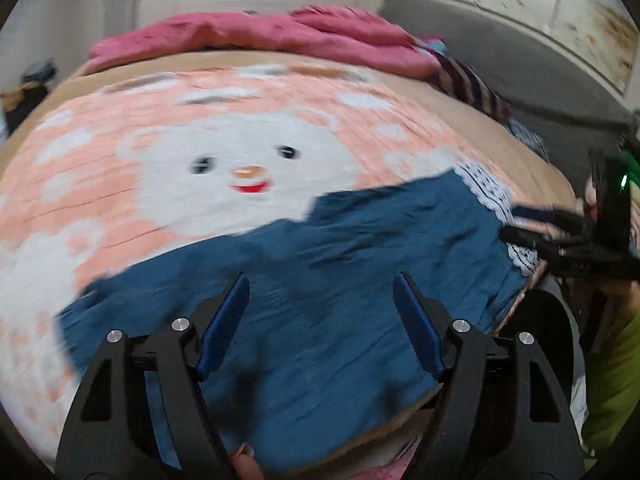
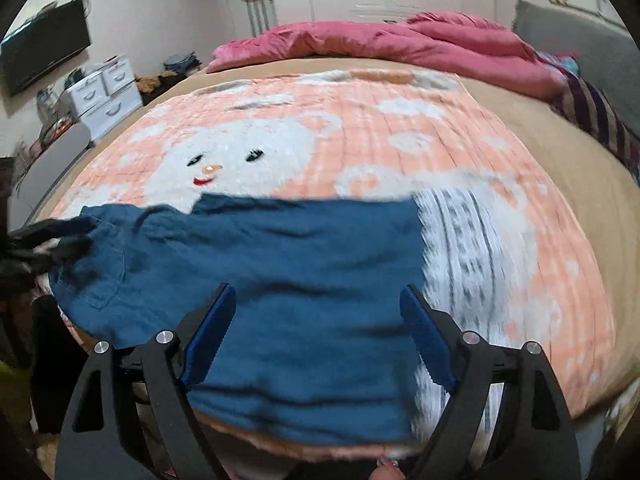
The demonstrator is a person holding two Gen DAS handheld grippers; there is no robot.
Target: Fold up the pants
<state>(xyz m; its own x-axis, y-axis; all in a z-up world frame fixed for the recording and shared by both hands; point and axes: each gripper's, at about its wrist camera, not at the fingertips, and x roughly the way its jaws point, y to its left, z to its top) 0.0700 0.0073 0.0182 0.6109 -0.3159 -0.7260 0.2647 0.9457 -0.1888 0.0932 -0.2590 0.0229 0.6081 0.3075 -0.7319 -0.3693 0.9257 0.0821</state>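
Note:
Blue pants lie spread flat across the near edge of a peach blanket with a bear face. A white lace cuff ends the pants on the right. My left gripper hovers over the left part of the pants, jaws wide and empty; it shows blurred at the left edge of the right wrist view. My right gripper stands open over the blue cloth by the cuff, nothing between its pads. In the left wrist view its fingers reach in beside the lace.
A crumpled pink duvet lies along the far side of the bed, with striped cloth and a grey headboard at the right. White drawers and a wall TV stand to the left.

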